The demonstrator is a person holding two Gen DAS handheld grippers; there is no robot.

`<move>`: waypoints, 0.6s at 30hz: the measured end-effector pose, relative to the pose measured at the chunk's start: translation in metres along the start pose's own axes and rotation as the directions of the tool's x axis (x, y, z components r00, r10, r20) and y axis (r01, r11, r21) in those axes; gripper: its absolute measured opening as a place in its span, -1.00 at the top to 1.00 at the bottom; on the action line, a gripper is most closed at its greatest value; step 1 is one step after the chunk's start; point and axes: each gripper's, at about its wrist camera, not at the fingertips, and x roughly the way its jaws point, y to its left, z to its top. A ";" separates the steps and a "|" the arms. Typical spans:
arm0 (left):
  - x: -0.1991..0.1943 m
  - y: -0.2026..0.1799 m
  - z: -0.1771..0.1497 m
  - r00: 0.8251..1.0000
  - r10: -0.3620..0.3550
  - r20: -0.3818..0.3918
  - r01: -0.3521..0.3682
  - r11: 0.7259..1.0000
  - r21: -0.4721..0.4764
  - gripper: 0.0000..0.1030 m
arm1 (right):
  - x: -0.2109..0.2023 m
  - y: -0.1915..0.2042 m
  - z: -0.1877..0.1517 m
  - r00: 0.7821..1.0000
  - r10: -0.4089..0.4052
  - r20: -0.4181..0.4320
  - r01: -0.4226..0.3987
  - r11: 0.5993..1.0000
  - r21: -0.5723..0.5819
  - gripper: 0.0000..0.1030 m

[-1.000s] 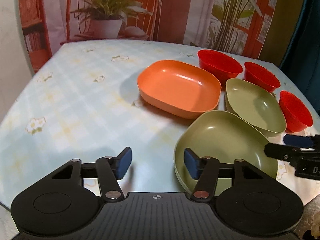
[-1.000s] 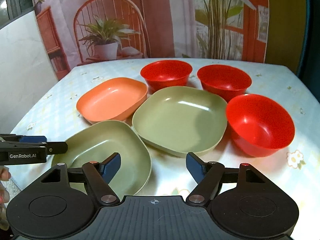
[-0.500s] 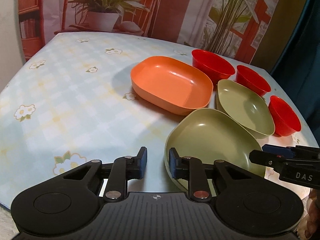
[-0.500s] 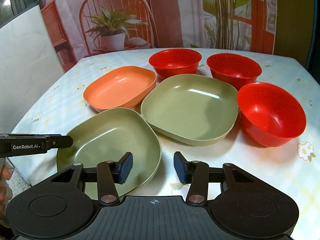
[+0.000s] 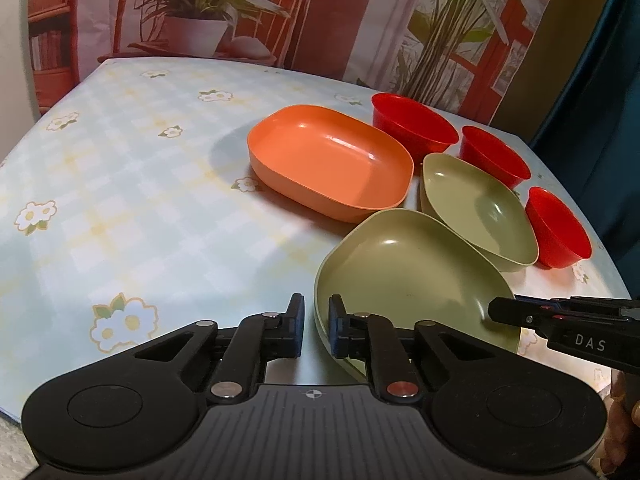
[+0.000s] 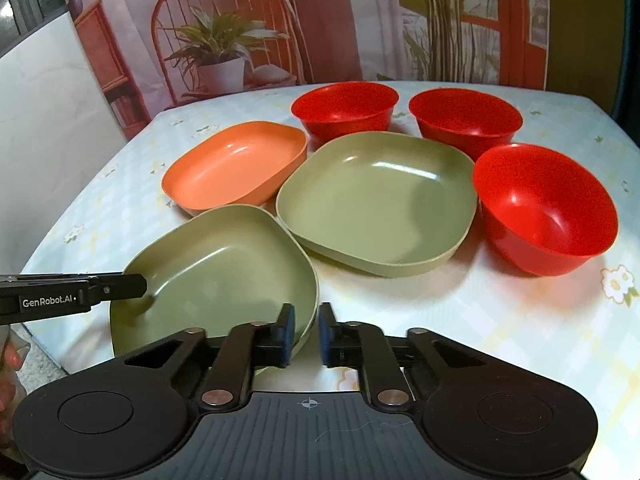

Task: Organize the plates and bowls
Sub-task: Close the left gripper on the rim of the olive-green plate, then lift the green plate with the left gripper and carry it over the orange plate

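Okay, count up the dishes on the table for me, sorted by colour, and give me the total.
Red bowls: 3, far left, far right, nearest
Green plates: 2, nearer one, farther one
Orange plate: 1
Total: 6 dishes on the table

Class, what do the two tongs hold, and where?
Both have just been closing on the near green plate: left tongs pinch its near-left rim, right tongs its near-right rim.
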 end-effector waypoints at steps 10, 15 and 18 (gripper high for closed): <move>-0.001 -0.001 -0.001 1.000 0.008 -0.005 -0.008 1.000 0.016 0.82 | -0.003 0.000 0.001 1.000 0.017 0.013 -0.017 1.000 0.003 0.80; -0.007 -0.001 0.000 1.000 0.013 0.013 -0.013 1.000 0.020 0.82 | -0.006 0.001 0.002 0.999 0.023 0.025 -0.023 1.000 -0.004 0.82; -0.010 -0.001 -0.001 1.000 0.011 0.021 -0.012 1.000 0.020 0.82 | -0.008 0.000 0.002 0.999 0.023 0.034 -0.023 1.000 -0.005 0.84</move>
